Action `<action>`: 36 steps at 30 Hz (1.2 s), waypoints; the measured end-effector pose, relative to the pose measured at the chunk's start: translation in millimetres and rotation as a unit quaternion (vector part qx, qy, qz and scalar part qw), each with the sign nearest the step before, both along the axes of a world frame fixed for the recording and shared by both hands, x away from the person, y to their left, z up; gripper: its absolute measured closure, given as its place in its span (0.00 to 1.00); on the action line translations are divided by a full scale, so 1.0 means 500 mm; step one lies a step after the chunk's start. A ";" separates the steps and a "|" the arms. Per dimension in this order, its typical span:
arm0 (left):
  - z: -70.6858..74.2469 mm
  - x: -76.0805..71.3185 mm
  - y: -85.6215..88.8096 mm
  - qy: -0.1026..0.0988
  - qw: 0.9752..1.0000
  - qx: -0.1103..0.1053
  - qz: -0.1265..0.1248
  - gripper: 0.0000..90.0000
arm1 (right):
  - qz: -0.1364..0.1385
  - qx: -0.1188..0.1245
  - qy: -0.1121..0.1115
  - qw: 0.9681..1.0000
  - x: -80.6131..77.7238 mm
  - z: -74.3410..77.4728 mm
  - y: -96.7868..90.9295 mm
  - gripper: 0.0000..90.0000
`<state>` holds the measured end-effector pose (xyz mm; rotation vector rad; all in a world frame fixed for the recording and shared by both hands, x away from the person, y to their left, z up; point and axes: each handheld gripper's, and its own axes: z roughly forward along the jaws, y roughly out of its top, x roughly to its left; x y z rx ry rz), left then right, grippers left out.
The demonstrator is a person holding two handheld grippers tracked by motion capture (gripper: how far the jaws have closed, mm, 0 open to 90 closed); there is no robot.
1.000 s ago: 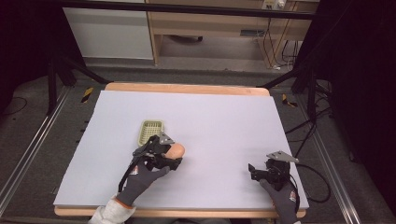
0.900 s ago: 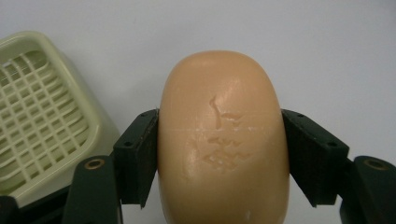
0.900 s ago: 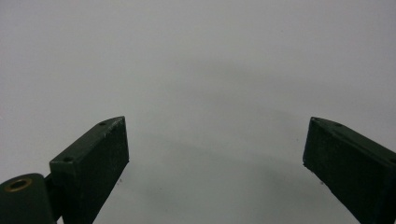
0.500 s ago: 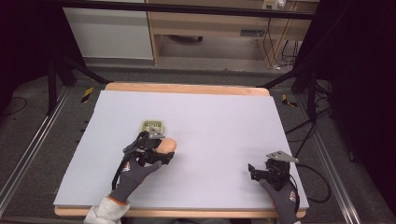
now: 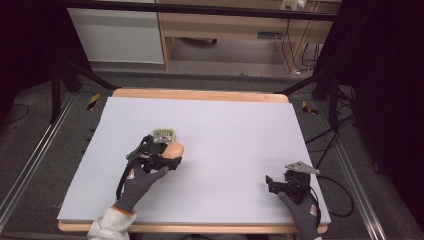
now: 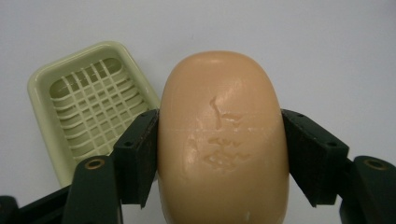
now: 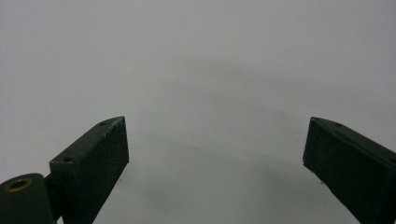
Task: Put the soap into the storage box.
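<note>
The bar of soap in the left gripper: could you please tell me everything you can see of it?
The bar of soap is a peach-coloured, rounded oval with a smooth, waxy-looking surface and a worn embossed mark on its upper face. The left gripper is shut on it, one black jaw pressing each long side. It sits beside the pale green soap dish, not in it, over the light table.

Dark grey gloves with small red marks cover both hands; a white sleeve shows behind the left hand. The left gripper has black blocky jaws with brass-ringed screw holes. The right gripper carries a grey three-cornered plate on top, a black cable trailing beside that plate.
</note>
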<state>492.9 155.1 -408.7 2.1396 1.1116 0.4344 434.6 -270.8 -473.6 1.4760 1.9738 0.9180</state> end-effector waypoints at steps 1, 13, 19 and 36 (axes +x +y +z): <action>0.002 0.002 0.002 -0.001 1.000 -0.002 0.003 0.35 | 0.000 0.000 0.000 1.000 0.000 0.000 0.000 0.08; 0.014 0.019 0.019 -0.008 1.000 -0.006 0.019 0.35 | -0.002 0.000 0.002 1.000 0.001 0.000 0.000 0.08; 0.023 0.029 0.028 -0.011 1.000 -0.009 0.026 0.35 | -0.003 0.001 0.003 1.000 0.001 0.000 0.000 0.08; 0.024 0.079 0.045 -0.014 0.998 -0.001 0.059 0.35 | -0.003 -0.001 0.002 1.000 0.002 -0.001 0.000 0.08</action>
